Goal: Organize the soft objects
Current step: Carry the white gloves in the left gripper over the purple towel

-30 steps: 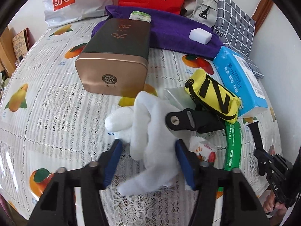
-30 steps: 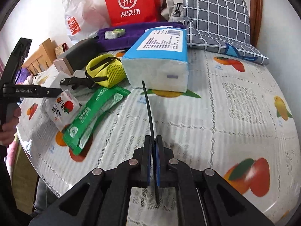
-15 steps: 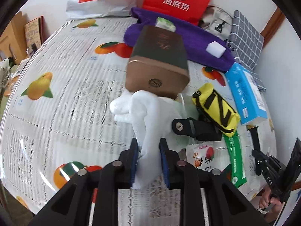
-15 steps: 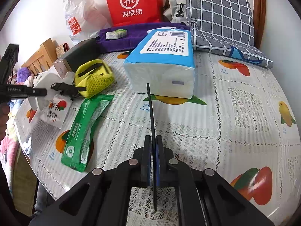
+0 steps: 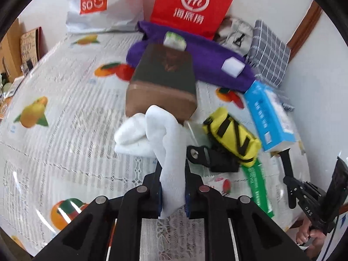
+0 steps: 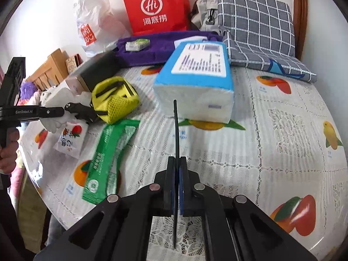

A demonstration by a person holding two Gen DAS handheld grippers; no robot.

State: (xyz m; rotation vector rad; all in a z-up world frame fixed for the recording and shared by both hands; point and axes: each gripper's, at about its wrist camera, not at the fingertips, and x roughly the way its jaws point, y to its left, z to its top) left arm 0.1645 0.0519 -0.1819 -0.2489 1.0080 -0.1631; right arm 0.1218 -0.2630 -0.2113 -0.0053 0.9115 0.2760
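Closing on a fluffy white sock [image 5: 171, 152], the left tongs [image 5: 173, 187] pinch it above the lace-patterned worktop [image 5: 65, 130]. Only the right view shows the right tongs [image 6: 177, 174] — clamped on a thin black strap [image 6: 176, 130].

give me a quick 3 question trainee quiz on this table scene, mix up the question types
1. True or false: the left gripper has the white soft sock between its fingers.
2. What lies on the purple towel? A) small white foam block B) yellow mesh pouch C) green flat packet
3. Fill in: the blue and white tissue pack stands directly beside the ____ pouch.

Key:
1. True; the jaws are closing on it.
2. A
3. yellow
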